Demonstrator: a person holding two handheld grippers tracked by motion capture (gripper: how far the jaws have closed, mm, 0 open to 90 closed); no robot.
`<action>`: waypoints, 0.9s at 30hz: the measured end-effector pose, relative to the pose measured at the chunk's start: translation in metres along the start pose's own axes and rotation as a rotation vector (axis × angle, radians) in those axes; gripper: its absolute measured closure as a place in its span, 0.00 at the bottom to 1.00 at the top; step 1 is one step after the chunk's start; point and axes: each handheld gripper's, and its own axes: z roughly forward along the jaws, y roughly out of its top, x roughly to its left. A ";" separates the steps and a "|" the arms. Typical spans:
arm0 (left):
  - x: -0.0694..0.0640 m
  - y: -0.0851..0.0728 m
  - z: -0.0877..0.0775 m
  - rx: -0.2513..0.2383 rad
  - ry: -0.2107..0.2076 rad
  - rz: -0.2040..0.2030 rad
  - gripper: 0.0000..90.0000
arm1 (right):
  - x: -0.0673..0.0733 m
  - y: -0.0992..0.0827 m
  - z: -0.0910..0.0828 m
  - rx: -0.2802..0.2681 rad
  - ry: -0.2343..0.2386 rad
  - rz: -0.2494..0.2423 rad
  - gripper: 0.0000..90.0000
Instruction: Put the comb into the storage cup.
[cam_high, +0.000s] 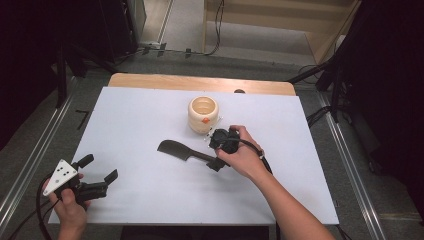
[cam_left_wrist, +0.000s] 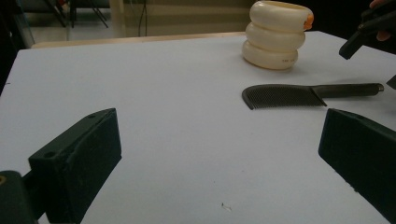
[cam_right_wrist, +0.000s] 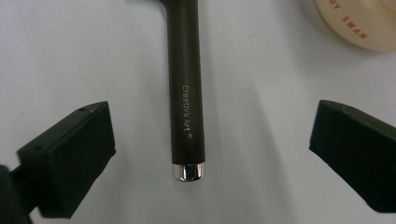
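Over at the near left corner of the white table (cam_high: 130, 125), the left gripper (cam_high: 98, 168) sits low in the person's left hand (cam_high: 70, 210), its two black jaws spread wide with nothing between them, pointing across the sheet towards the middle. Moving right, a dark comb (cam_high: 181, 151) lies flat near the centre of the table, toothed end to the left and its slim handle running right; in the left gripper view the comb (cam_left_wrist: 299, 94) lies in front of a cream ribbed pot (cam_left_wrist: 276, 35) with an orange mark near its rim. That pot (cam_high: 204, 115) stands upright just behind the comb. Further right, the right gripper (cam_high: 218, 150) comes down over the handle's end: in its own view the handle (cam_right_wrist: 187, 107), tipped with a silver cap, lies between the wide-apart jaws, touching neither pad.
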 end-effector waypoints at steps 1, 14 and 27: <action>0.000 0.000 0.000 0.000 0.000 -0.001 0.00 | 0.001 0.000 0.001 0.001 -0.008 0.010 0.08; 0.000 0.000 0.000 0.001 -0.002 0.000 0.00 | 0.004 0.008 0.015 0.035 0.012 0.005 0.14; 0.000 0.000 0.000 -0.003 -0.006 -0.002 0.00 | 0.005 0.011 0.019 0.012 0.044 0.025 0.45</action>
